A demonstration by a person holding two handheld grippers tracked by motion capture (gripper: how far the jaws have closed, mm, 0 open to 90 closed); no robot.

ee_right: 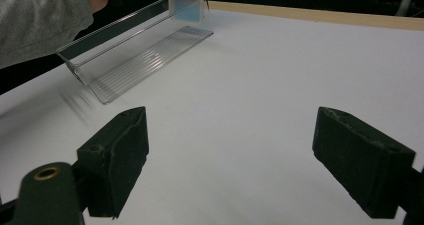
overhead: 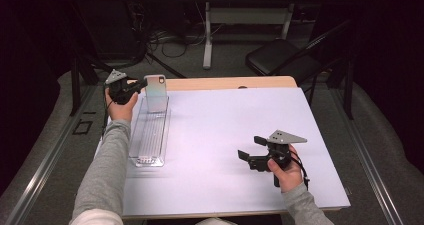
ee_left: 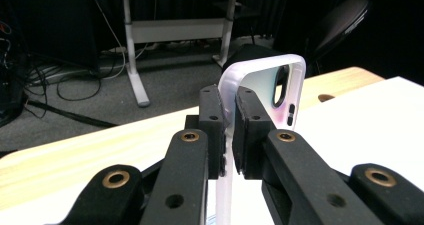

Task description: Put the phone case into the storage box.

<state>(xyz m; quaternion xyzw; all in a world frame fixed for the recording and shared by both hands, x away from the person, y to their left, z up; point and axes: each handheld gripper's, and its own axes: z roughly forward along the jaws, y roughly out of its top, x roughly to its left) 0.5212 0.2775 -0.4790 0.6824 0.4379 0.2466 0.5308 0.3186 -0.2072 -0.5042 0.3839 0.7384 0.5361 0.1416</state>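
We hold a phone case (overhead: 155, 92) in our left tongs (overhead: 142, 85). The tongs are clenched on one long side edge of the case, and in the left gripper view the two black pads (ee_left: 250, 127) squeeze that thin edge from both sides. The case is clear and frosty, with a camera hole near its top. It stands upright at the far end of a clear plastic tray (overhead: 150, 135). We cannot tell if its bottom edge touches the tray or hangs just above it. The tray lies long and flat on the left part of the white counter (overhead: 235, 120).

Our right tongs (overhead: 249, 154) are released, with nothing between them. They rest low over the counter on the near right, well apart from the tray and the case.
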